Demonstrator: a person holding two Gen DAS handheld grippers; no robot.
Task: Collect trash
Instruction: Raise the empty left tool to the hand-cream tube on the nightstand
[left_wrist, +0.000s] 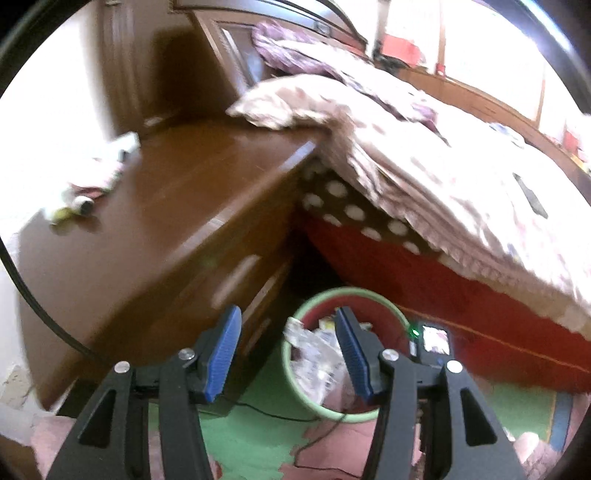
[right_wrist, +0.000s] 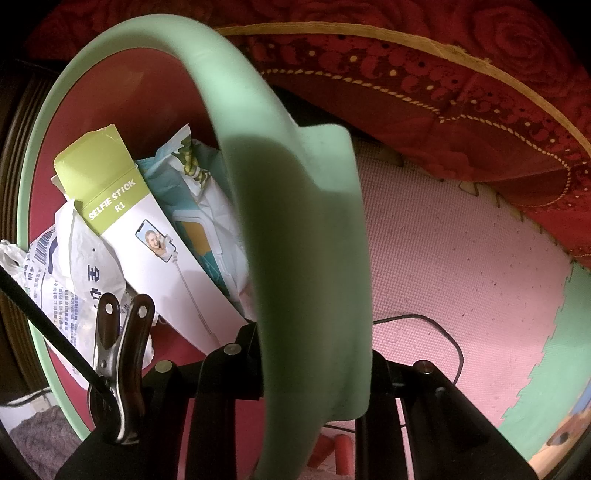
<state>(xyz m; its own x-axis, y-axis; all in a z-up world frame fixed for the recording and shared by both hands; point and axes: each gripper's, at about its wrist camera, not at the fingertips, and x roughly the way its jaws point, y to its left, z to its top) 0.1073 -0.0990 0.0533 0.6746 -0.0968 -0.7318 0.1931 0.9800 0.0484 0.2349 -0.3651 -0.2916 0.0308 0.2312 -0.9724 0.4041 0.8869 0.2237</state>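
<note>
A red waste bin with a pale green rim (left_wrist: 320, 414) stands on the floor between the nightstand and the bed. It holds crumpled wrappers. My left gripper (left_wrist: 287, 321) hangs above it, open, with nothing between its blue pads (left_wrist: 225, 350). Loose trash (left_wrist: 92, 181), wrappers and a small bottle, lies on the far left of the wooden nightstand (left_wrist: 192, 192). My right gripper (right_wrist: 314, 369) is shut on the bin's rim (right_wrist: 295, 221), which hides its fingertips. Inside the bin lie a selfie stick box (right_wrist: 122, 206), a wipes pack (right_wrist: 199, 206) and a white printed bag (right_wrist: 74, 273).
A bed with a patterned quilt (left_wrist: 424, 166) and a red skirt (left_wrist: 443, 302) stands close on the right. Pink and green foam mats (right_wrist: 461, 277) cover the floor, with a thin black cable (right_wrist: 443, 332) on them. A metal clip (right_wrist: 118, 362) sits on my right gripper's body.
</note>
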